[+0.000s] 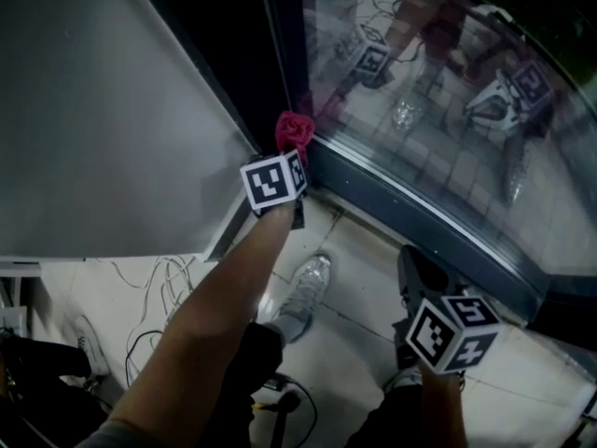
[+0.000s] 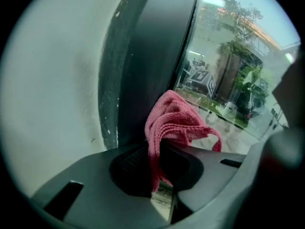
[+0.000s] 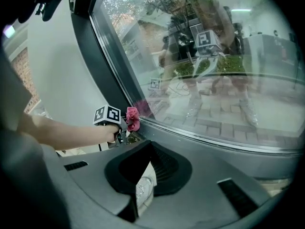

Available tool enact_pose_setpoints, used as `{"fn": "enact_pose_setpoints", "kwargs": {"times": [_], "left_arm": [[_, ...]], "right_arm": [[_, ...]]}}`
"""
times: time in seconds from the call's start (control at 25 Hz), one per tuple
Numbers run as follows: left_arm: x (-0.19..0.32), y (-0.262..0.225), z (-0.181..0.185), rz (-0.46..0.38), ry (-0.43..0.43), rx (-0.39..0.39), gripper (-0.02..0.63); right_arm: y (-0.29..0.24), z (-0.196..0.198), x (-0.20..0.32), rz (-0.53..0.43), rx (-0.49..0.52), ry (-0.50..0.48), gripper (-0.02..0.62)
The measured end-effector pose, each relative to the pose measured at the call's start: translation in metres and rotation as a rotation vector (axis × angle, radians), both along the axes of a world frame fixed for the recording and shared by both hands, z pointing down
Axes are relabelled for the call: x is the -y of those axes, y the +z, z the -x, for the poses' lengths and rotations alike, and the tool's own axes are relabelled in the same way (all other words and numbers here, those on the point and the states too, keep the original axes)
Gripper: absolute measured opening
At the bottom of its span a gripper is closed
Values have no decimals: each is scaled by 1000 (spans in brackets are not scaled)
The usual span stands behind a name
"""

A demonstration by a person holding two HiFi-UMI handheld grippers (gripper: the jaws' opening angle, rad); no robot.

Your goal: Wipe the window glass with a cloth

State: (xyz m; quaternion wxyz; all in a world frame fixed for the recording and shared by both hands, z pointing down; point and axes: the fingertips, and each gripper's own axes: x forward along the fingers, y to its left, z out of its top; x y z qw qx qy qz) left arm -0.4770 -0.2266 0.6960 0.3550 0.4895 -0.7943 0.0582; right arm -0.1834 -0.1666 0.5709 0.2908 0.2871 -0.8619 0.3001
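A pink cloth [image 1: 295, 131] is bunched against the lower left corner of the window glass [image 1: 438, 110], beside the dark upright frame [image 1: 280, 54]. My left gripper [image 1: 291, 154] is shut on it, its marker cube just below. In the left gripper view the cloth [image 2: 176, 120] rises out of the closed jaws of the left gripper [image 2: 159, 175], with the glass [image 2: 233, 61] right behind. My right gripper [image 1: 418, 271] hangs low at the right, away from the glass, shut on nothing. The right gripper view shows the right gripper [image 3: 139, 187], the glass [image 3: 214, 56] and the cloth [image 3: 132, 118] far off.
A grey sill [image 1: 420, 222] runs along the bottom of the window. A white panel [image 1: 93, 110] fills the left. Loose cables [image 1: 154, 287] and the person's shoe [image 1: 306, 292] are on the tiled floor below. The glass reflects both grippers and the person.
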Motion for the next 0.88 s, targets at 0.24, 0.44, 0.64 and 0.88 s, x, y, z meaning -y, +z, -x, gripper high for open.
{"fn": "enact_pose_setpoints", "kwargs": {"times": [0.24, 0.44, 0.64, 0.88], "left_arm": [[11, 5, -28, 48, 175, 51, 52], [18, 10, -65, 95, 319, 103, 52], [24, 7, -103, 78, 385, 90, 52], [32, 9, -145, 83, 452, 73, 52]], "right_arm": [[-2, -3, -1, -7, 5, 4, -8], [-8, -13, 3, -14, 3, 25, -8], [-15, -29, 5, -22, 12, 52, -8], [-23, -50, 16, -29, 5, 91, -8]]}}
